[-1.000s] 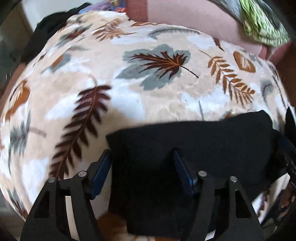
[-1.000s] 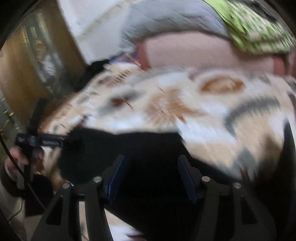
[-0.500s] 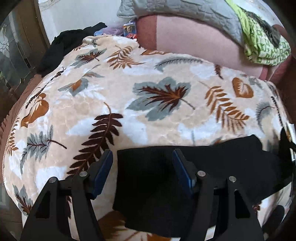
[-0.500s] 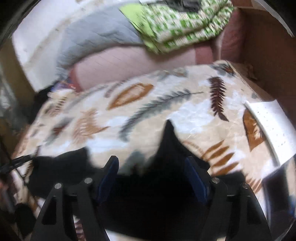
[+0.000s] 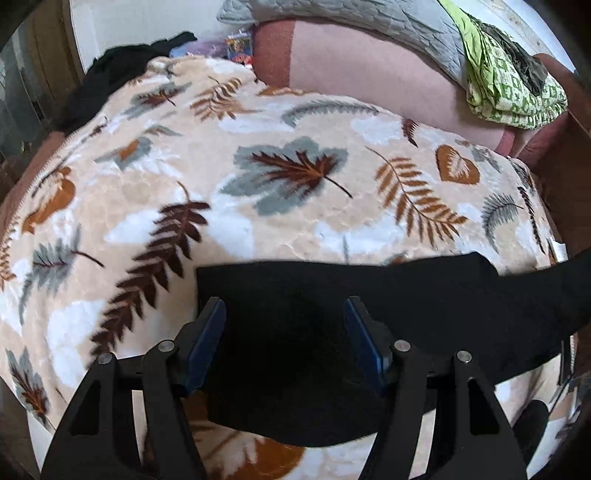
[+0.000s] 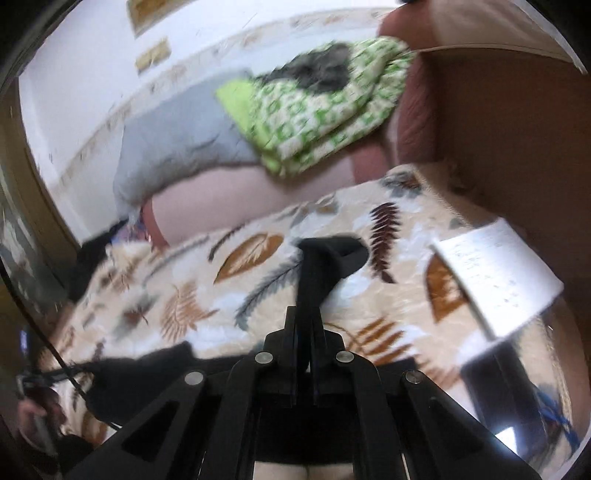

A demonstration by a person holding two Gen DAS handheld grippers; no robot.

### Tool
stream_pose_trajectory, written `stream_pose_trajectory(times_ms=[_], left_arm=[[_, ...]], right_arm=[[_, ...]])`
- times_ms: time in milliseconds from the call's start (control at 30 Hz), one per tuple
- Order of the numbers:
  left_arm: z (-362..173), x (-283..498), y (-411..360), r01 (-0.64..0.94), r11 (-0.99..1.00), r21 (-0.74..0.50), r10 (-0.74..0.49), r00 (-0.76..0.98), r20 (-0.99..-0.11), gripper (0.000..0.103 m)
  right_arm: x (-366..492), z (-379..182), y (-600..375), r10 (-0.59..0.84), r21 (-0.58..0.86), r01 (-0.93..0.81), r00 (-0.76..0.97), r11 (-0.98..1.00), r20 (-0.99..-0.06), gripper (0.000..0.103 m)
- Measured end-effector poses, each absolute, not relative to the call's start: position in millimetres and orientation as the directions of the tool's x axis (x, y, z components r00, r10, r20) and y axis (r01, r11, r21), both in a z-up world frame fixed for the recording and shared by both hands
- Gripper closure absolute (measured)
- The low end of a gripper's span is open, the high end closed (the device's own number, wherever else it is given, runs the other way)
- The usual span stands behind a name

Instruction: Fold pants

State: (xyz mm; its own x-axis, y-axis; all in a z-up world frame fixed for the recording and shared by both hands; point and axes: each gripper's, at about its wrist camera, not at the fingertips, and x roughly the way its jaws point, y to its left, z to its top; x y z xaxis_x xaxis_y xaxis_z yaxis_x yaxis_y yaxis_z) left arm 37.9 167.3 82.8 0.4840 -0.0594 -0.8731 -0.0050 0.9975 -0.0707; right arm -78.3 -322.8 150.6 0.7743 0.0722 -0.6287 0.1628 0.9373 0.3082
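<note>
The black pants (image 5: 332,295) lie folded across the near part of a leaf-patterned blanket (image 5: 258,166) on a bed. My left gripper (image 5: 284,332) is open, its blue-padded fingers (image 5: 207,336) spread just above the pants' left end. My right gripper (image 6: 304,314) is shut on a bunched end of the pants (image 6: 325,262) and holds it lifted above the blanket; the fabric stands up past the fingertips. More of the black pants (image 6: 147,365) lies flat at lower left in the right wrist view.
A pink headboard cushion (image 5: 369,74) with a grey quilt (image 5: 351,18) and a green patterned cloth (image 5: 509,85) runs along the far edge. Dark clothing (image 5: 122,70) lies at the far left corner. A white sheet of paper (image 6: 498,273) lies on the blanket's right side.
My right gripper has closed on the pants' end and lifted it, swinging to the right. The left gripper stays open, tilted slightly up over the pants.
</note>
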Motion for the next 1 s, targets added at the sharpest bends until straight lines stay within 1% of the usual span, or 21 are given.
stream_pose_trajectory(times_ms=[67,100,167,200,233,300,400,467,500,533,567,600,667,700,733,767,800,833,867,967,1000], left_arm=[[80.8,33.5,161.7,0.016,0.996,-0.087,-0.085,0.476,-0.876,0.037],[80.4,31.8,159.3,0.022,0.996,-0.083,-0.084,0.473,-0.877,0.037],[79.2,28.3,154.4,0.033,0.997,-0.069,-0.076,0.467,-0.881,0.037],[79.2,26.9,153.2,0.035,0.997,-0.067,-0.076,0.464,-0.883,0.037],[80.1,25.1,152.8,0.038,0.997,-0.067,-0.077,0.462,-0.884,0.037],[83.6,20.5,152.7,0.044,0.997,-0.058,-0.072,0.466,-0.882,0.037],[87.0,18.0,159.0,0.033,0.999,-0.034,-0.046,0.478,-0.877,0.037],[84.6,19.1,167.4,0.000,0.999,-0.046,-0.041,0.472,-0.881,0.037],[81.9,19.5,171.2,-0.018,0.998,-0.058,-0.043,0.463,-0.886,0.037],[80.0,19.4,176.0,-0.036,0.996,-0.076,-0.052,0.451,-0.891,0.037],[78.8,18.2,182.1,-0.051,0.993,-0.108,-0.075,0.435,-0.897,0.037],[79.1,16.4,184.0,-0.054,0.991,-0.124,-0.089,0.431,-0.898,0.037],[81.4,11.8,192.2,-0.061,0.987,-0.148,-0.108,0.430,-0.896,0.036],[82.4,10.2,196.6,-0.071,0.986,-0.152,-0.107,0.430,-0.896,0.032],[83.2,8.7,202.4,-0.089,0.982,-0.164,-0.110,0.431,-0.896,0.028],[83.9,7.2,210.4,-0.114,0.975,-0.190,-0.124,0.432,-0.894,0.027],[83.7,6.6,216.9,-0.133,0.967,-0.215,-0.140,0.428,-0.893,0.027],[83.3,6.1,223.0,-0.149,0.959,-0.241,-0.160,0.420,-0.893,0.027],[82.2,4.8,230.0,-0.162,0.949,-0.271,-0.186,0.406,-0.895,0.027],[77.8,0.9,239.7,-0.185,0.939,-0.289,-0.203,0.377,-0.903,0.026],[75.9,0.7,240.7,-0.191,0.939,-0.288,-0.203,0.370,-0.907,0.025]], right_arm=[[-84.6,128.3,-332.8,0.069,0.306,0.194,0.736,0.932,-0.674,0.099],[-84.6,113.9,-337.3,0.064,0.297,0.217,0.700,0.930,-0.711,0.099],[-80.1,72.0,-347.9,0.063,0.285,0.277,0.607,0.918,-0.792,0.099],[-79.2,54.7,-351.8,0.064,0.287,0.300,0.580,0.910,-0.812,0.099],[-80.3,45.4,-354.7,0.074,0.299,0.316,0.566,0.900,-0.821,0.099],[-87.0,47.1,-355.4,0.079,0.313,0.311,0.584,0.897,-0.808,0.100],[-92.6,59.1,-352.0,0.071,0.290,0.278,0.598,0.916,-0.798,0.100],[-87.9,53.6,-357.5,0.063,0.276,0.287,0.579,0.917,-0.813,0.099],[-83.1,44.9,-361.8,0.030,0.241,0.314,0.552,0.918,-0.833,0.098],[-77.6,35.3,-365.2,-0.002,0.203,0.341,0.516,0.918,-0.857,0.088],[-76.5,31.3,-366.7,-0.014,0.187,0.358,0.492,0.915,-0.871,0.075],[-80.3,34.0,-368.3,-0.015,0.195,0.365,0.499,0.910,-0.867,0.072],[-92.1,49.3,-365.7,-0.014,0.212,0.349,0.547,0.913,-0.837,0.072],[-96.3,58.3,-360.3,-0.017,0.213,0.334,0.570,0.918,-0.822,0.072],[-101.6,70.2,-351.2,-0.006,0.218,0.296,0.605,0.930,-0.796,0.070],[-107.1,83.6,-337.0,0.031,0.230,0.224,0.650,0.947,-0.760,0.063],[-109.5,92.1,-322.8,0.079,0.244,0.150,0.678,0.958,-0.731,0.057],[-110.4,97.5,-307.9,0.138,0.260,0.075,0.693,0.963,-0.708,0.048],[-108.8,101.6,-287.3,0.219,0.283,-0.022,0.694,0.959,-0.686,0.045],[-100.7,99.8,-225.0,0.419,0.330,-0.263,0.652,0.907,-0.632,0.045],[-96.5,95.5,-204.7,0.466,0.346,-0.313,0.624,0.884,-0.627,0.045]])
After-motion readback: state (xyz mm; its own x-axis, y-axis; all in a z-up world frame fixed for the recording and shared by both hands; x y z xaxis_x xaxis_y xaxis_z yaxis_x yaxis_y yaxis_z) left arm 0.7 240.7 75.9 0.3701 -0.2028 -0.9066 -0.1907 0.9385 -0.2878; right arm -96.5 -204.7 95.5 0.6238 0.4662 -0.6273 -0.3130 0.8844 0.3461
